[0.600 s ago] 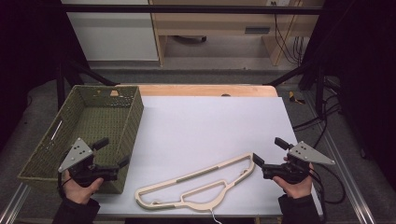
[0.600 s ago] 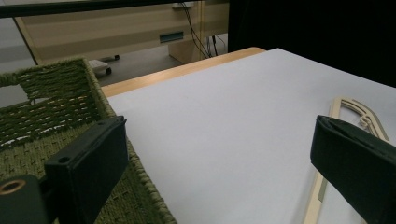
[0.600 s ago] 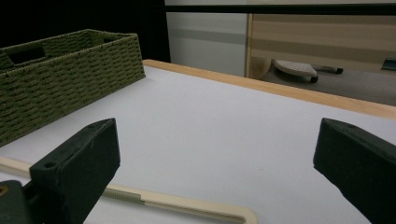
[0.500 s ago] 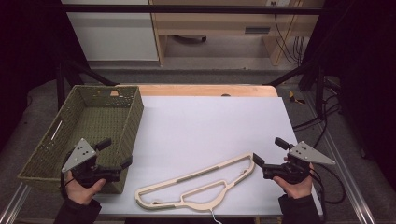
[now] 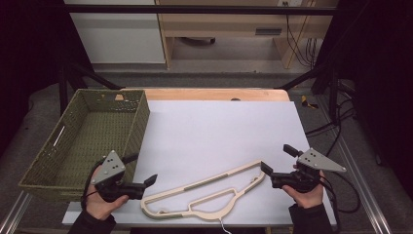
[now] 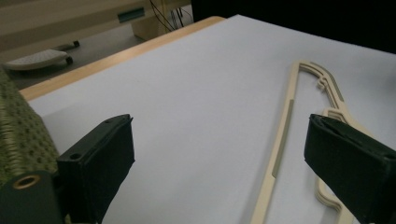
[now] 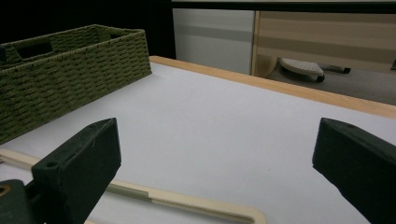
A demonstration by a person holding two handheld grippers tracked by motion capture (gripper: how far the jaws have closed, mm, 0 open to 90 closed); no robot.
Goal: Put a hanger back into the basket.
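High view: cream flat wooden hanger (image 5: pixel 204 195) lies at lower centre of white surface (image 5: pixel 219 131), between left tongs (image 5: pixel 142 170) and right tongs (image 5: pixel 276 160), both open and empty; green woven basket (image 5: pixel 139 124) at left. Left gripper view: hanger (image 6: pixel 285 140) at right. Right gripper view: hanger (image 7: pixel 187 201) along bottom

Cream hanger (image 7: pixel 187 200) below spread jaws
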